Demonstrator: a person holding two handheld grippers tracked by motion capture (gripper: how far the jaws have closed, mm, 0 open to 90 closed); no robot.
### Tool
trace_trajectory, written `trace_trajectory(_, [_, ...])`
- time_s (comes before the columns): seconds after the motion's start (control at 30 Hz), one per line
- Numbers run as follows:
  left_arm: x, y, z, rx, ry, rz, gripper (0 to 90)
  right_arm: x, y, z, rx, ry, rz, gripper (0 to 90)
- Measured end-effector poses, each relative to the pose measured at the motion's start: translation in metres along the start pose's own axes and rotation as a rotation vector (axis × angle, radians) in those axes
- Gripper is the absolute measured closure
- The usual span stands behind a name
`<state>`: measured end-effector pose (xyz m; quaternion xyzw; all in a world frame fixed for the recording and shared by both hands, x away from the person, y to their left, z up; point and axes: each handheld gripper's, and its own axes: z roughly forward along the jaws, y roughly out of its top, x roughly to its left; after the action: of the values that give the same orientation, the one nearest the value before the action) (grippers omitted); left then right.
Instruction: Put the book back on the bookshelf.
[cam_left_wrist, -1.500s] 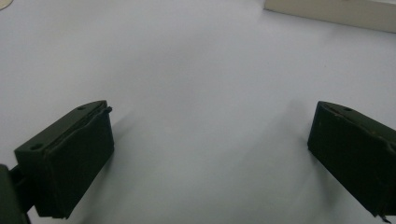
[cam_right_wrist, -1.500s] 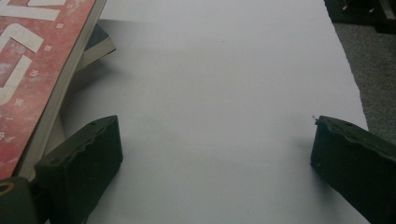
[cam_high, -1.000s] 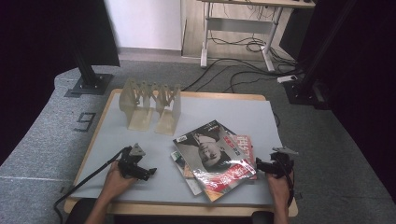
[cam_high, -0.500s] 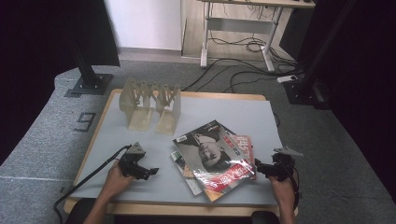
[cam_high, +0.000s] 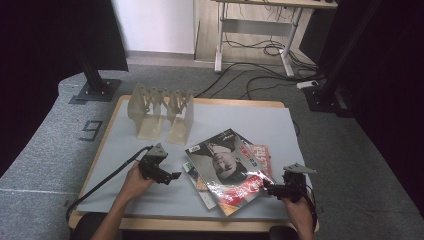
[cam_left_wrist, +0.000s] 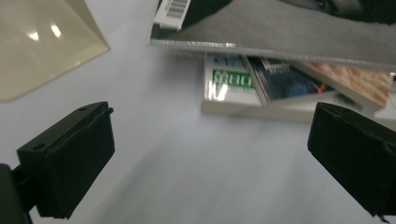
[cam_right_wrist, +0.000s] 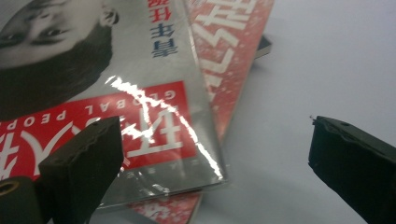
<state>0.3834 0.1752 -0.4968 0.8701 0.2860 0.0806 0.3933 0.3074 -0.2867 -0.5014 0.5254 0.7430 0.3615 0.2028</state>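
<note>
A loose stack of magazines (cam_high: 232, 170) lies on the grey mat, right of centre. The top magazine (cam_right_wrist: 116, 93) has a grey portrait cover with a red band, and a red magazine (cam_right_wrist: 229, 60) pokes out beneath it. A thicker book with a green label (cam_left_wrist: 233, 86) sits under the top magazine (cam_left_wrist: 280, 28). My left gripper (cam_high: 172, 176) rests just left of the stack, jaws wide open and empty (cam_left_wrist: 210, 172). At the stack's front right corner, my right gripper (cam_high: 267, 189) is open too (cam_right_wrist: 219, 172), with that corner between its jaws, not touching them.
A translucent plastic rack (cam_high: 162, 112) with upright dividers stands at the back left of the table; its base (cam_left_wrist: 42, 42) is near the left gripper. The wooden table edge (cam_high: 200, 223) runs along the front. Cables trail from both grippers.
Both grippers have crept slightly toward the magazine stack. The left one has moved right and the right one left and nearer the front edge. The magazines have not moved.
</note>
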Motion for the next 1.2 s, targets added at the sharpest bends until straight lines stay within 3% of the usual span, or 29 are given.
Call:
trace_trajectory(0.23, [-0.003, 0.03, 0.016, 0.035, -0.003, 0.06, 0.8, 0.012, -0.006, 0.001, 0.019, 0.017, -0.026, 3.7])
trace_trajectory(0.47, [-0.005, 0.047, 0.034, 0.06, -0.015, 0.082, 0.4, 0.022, -0.011, -0.003, 0.02, 0.03, -0.043, 4.3])
trace_trajectory(0.77, [0.004, 0.049, 0.046, 0.066, -0.023, 0.056, 0.1, 0.031, -0.014, -0.009, 0.022, 0.02, -0.056, 5.1])
trace_trajectory(0.87, [0.006, 0.047, 0.05, 0.072, -0.033, 0.054, 0.0, 0.033, -0.015, -0.011, 0.022, 0.041, -0.049, 5.2])
trace_trajectory(1.2, [0.008, 0.044, 0.057, 0.068, -0.102, 0.03, 0.0, 0.036, -0.018, -0.008, 0.036, 0.056, -0.045, 4.2])
